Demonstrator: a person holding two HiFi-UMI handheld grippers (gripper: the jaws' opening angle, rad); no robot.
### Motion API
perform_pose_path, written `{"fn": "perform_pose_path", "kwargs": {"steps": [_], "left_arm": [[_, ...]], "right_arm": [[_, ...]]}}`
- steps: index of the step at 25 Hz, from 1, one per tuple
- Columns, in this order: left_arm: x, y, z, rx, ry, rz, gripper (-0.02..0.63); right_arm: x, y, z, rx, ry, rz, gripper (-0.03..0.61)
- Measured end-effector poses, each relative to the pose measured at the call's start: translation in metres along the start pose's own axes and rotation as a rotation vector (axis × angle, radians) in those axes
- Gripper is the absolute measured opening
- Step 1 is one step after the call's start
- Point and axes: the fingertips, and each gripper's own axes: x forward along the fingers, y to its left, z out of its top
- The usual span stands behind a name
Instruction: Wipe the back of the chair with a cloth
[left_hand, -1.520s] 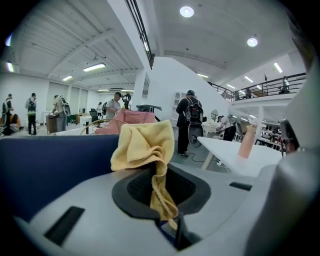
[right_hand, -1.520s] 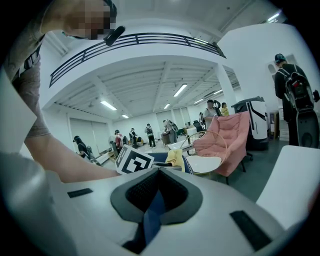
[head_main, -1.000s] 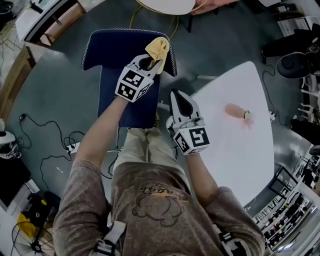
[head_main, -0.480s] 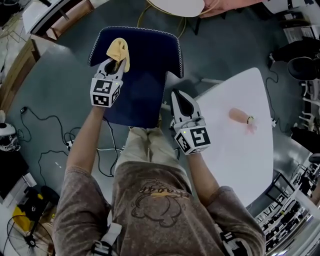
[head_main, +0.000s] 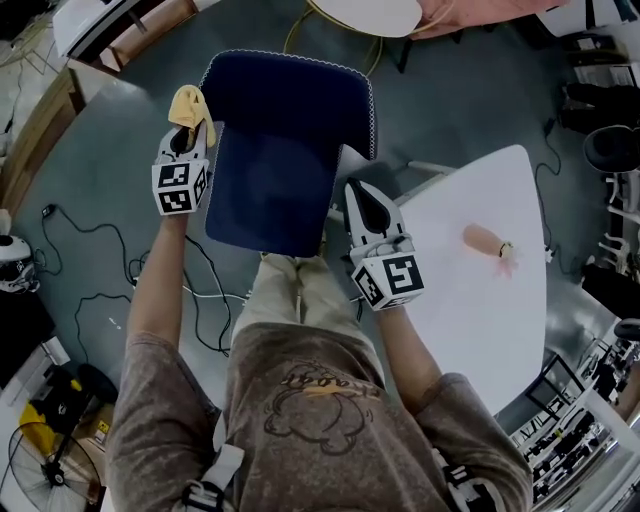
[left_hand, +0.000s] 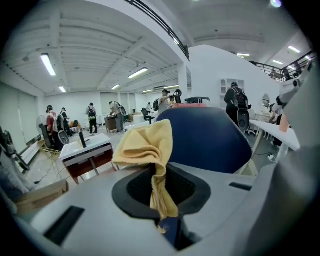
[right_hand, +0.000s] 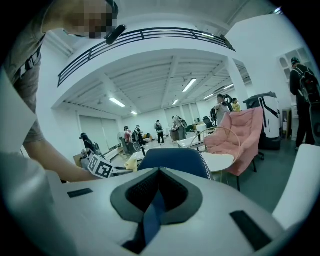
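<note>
Your left gripper pinches a crumpled yellow cloth just left of the navy padded chair, right gripper closed and empty; probably between strokes, sweep it rightward next.

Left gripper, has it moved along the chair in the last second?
Yes. The left gripper carried the cloth leftward across the chair back, from its right part to just past its left edge.

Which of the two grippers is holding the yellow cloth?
The left gripper: its jaws pinch the yellow cloth beside the blue chair back. The right gripper is shut on nothing.
</note>
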Motion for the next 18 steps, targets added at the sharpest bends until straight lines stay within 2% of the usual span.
{"fn": "perform_pose_path", "kwargs": {"steps": [3,7,14,18], "left_arm": [[0.003,0.015,-0.011,-0.006,0.023,0.031,0.051],[0.015,0.018,-0.018,0.008,0.050,0.034,0.051],[0.036,0.003,-0.014,0.000,0.042,0.001,0.051],[0.049,-0.015,-0.006,-0.021,0.026,-0.049,0.051]], "right_arm": [[0.002,0.001,0.000,-0.001,0.002,-0.001,0.023],[0.004,-0.003,-0.001,0.001,0.010,-0.011,0.023],[0.008,-0.005,-0.005,0.005,0.019,-0.018,0.023],[0.011,-0.004,-0.004,0.007,0.016,-0.018,0.023]]}}
